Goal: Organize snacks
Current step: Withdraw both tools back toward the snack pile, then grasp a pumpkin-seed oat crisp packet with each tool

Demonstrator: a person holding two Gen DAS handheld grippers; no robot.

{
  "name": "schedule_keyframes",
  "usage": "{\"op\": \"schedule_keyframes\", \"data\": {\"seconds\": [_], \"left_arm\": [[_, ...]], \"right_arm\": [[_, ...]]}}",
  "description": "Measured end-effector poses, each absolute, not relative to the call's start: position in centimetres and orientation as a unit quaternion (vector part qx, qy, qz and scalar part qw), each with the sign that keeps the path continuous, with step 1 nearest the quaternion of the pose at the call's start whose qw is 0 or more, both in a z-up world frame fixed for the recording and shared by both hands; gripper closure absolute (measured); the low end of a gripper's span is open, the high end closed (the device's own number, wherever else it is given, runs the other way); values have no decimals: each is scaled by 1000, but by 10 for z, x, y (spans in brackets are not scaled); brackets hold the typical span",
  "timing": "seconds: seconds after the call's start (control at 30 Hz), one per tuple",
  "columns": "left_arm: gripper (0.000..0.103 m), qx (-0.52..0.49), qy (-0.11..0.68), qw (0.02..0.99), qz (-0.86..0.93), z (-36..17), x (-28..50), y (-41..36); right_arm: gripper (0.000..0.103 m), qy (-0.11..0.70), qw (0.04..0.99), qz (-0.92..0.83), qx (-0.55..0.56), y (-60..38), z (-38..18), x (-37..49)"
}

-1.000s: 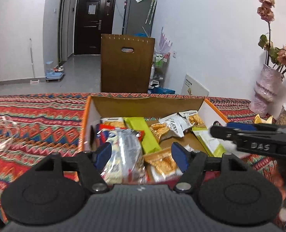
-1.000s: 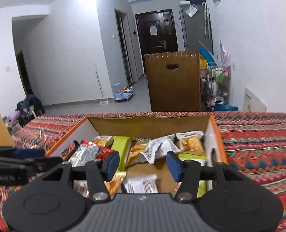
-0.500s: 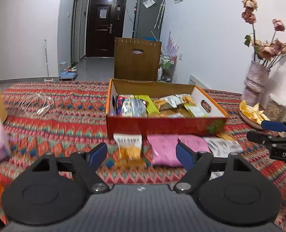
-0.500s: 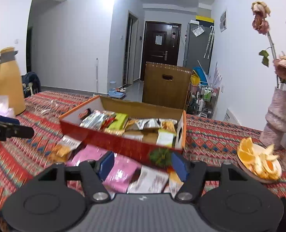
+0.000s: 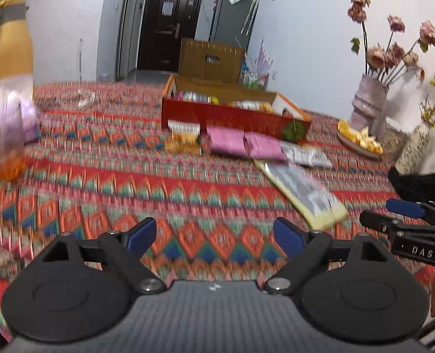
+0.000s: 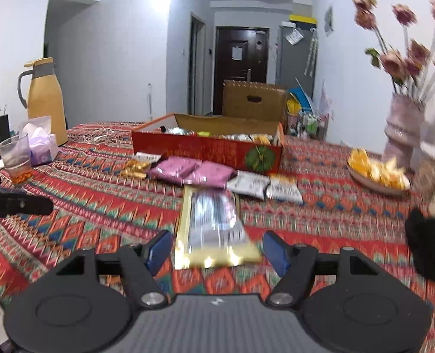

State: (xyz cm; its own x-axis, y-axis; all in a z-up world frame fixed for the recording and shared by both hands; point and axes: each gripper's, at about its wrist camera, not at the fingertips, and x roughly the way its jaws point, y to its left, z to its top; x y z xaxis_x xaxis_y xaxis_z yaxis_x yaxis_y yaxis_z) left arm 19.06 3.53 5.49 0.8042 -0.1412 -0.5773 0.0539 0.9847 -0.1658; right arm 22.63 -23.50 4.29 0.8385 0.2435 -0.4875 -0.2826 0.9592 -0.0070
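From the left wrist view, the left gripper [image 5: 214,235] hangs over the bright patterned tablecloth [image 5: 105,182]. Its jaws have just been opening and now stand wide apart, with only cloth between them. Far ahead sits the red snack box [image 5: 235,116], with packets inside. In front of the box lie loose snacks: an orange packet [image 5: 183,138], two pink packets [image 5: 247,144] side by side, and white packets [image 5: 305,154]. Nearer lies a long yellow-edged pack [image 5: 305,191]. The right gripper [image 5: 399,220] pokes in from the right edge. A plate of orange pieces [image 5: 358,141] sits beside a pink vase [image 5: 367,103] with dried flowers.

From the right wrist view, the right gripper [image 6: 214,250] has also just been opening its jaws. They stand apart and pinch nothing. The near end of the long yellow-edged pack [image 6: 211,226] lies on the cloth just ahead of the two blue pads, not touched by them. Behind it are the pink packets [image 6: 194,170], the white packets [image 6: 264,188] and the red snack box [image 6: 205,150]. At the left stand a glass cup [image 6: 16,158] and a yellow jug [image 6: 45,100].
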Motion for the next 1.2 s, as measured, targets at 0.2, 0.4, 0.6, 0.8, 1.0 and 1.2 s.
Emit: {"op": "schedule_keyframes", "data": {"seconds": [0.2, 0.4, 0.6, 0.8, 1.0, 1.2], "left_arm": [[14, -70, 335, 938, -54, 37, 165, 27], [14, -66, 340, 937, -53, 34, 165, 23], [14, -56, 344, 936, -55, 33, 177, 20], [14, -57, 351, 933, -53, 32, 197, 24], [14, -60, 349, 934, -42, 35, 231, 32], [15, -48, 334, 941, -30, 45, 286, 40]], "right_arm": [[35, 263, 957, 124, -11, -248, 24, 187], [35, 274, 955, 116, -15, -253, 15, 175], [35, 276, 954, 113, -13, -255, 15, 184], [35, 288, 952, 108, -12, -256, 11, 207], [35, 298, 950, 98, -11, -261, 11, 239], [35, 293, 952, 87, -16, -269, 18, 285]]}}
